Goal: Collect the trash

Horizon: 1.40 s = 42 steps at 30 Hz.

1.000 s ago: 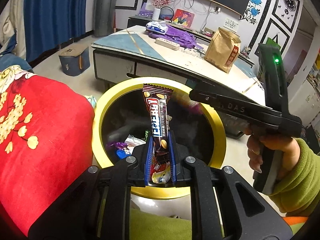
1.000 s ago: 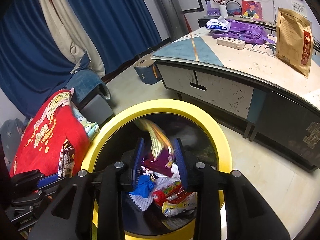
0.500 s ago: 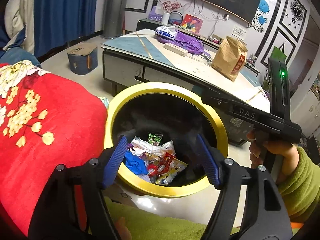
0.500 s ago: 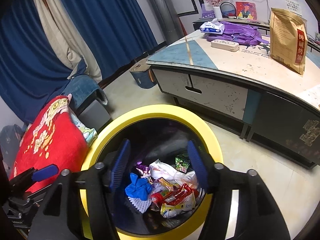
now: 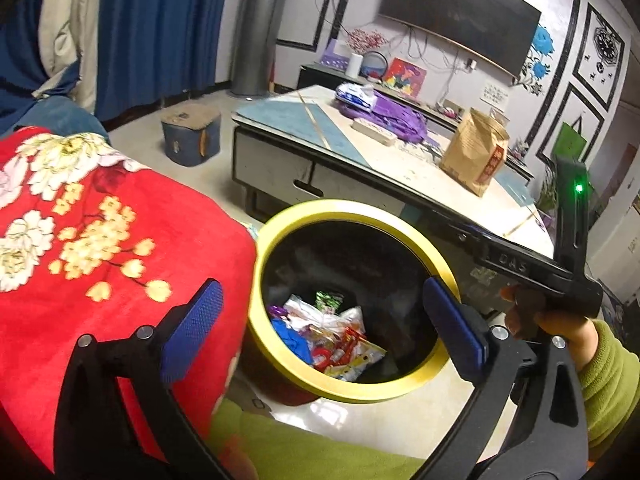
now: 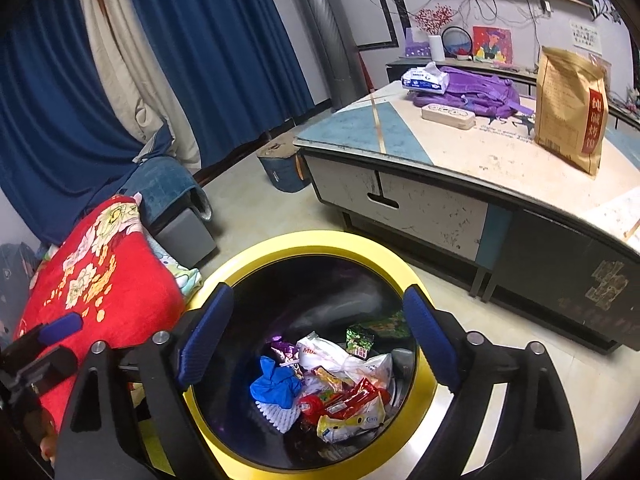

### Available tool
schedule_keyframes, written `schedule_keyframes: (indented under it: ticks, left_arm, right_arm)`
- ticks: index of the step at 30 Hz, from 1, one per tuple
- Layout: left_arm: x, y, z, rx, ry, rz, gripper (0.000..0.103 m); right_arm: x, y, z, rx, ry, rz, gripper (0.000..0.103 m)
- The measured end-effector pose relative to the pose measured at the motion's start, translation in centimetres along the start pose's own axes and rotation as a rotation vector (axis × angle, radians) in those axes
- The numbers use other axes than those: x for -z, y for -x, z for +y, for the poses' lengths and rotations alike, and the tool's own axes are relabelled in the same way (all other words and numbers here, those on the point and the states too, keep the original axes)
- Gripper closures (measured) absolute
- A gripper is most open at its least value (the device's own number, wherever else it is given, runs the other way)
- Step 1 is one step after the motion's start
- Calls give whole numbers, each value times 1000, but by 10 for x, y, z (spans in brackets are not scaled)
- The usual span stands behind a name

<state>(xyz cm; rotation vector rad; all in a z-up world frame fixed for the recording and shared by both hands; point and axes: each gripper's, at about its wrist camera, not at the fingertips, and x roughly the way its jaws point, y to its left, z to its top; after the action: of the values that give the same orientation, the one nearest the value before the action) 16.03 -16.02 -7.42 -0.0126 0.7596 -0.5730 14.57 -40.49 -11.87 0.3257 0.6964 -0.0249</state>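
Note:
A round bin with a yellow rim (image 5: 320, 210) (image 6: 320, 242) stands on the floor below both grippers. Several snack wrappers (image 5: 340, 340) (image 6: 332, 384) and a crumpled blue piece lie heaped at its bottom. My left gripper (image 5: 320, 332) hangs over the bin's near edge, its jaws still opening wide with nothing between them. My right gripper (image 6: 318, 340) is above the bin's mouth, jaws also opening and empty. In the left wrist view the right gripper's body (image 5: 560, 264) and the hand holding it show at the right; a blue pad of the left gripper (image 6: 60, 326) shows at the right wrist view's left edge.
A red flowered blanket (image 5: 100, 240) (image 6: 100, 280) lies left of the bin. A low table (image 5: 360, 160) (image 6: 480, 168) behind carries a brown paper bag (image 6: 572, 108), purple cloth (image 6: 472, 90) and a tissue pack. A small blue stool (image 5: 192, 136) stands on the floor.
Both grippers opened wide and dropped their wrappers: the left let go a brown bar wrapper, the right a purple-and-gold one. Both now lie in the bin. The left gripper rose and drew back.

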Motion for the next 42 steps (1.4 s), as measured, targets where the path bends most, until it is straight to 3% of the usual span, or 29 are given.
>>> schedule_keyframes:
  ticks: [9,18,29,34,42]
  left_arm:
    - [-4,26,23,-68,54,-49,11]
    - [-4,66,59,-183,147,-118,11]
    - [10,125,88,-308,218,-206,11]
    - [21,148,93,-348,246,-246,11]
    - [42,175,82,-386,222,-319,11]
  right_arm:
    - [-2,8,29,-3,52,-8,12]
    - [3,20,93,-74,190,-14,6]
    - [15,45,156,-187,231,-41,6]
    - [23,61,174,-200,268,-107,6]
    - [39,87,187,-125,293,-267,6]
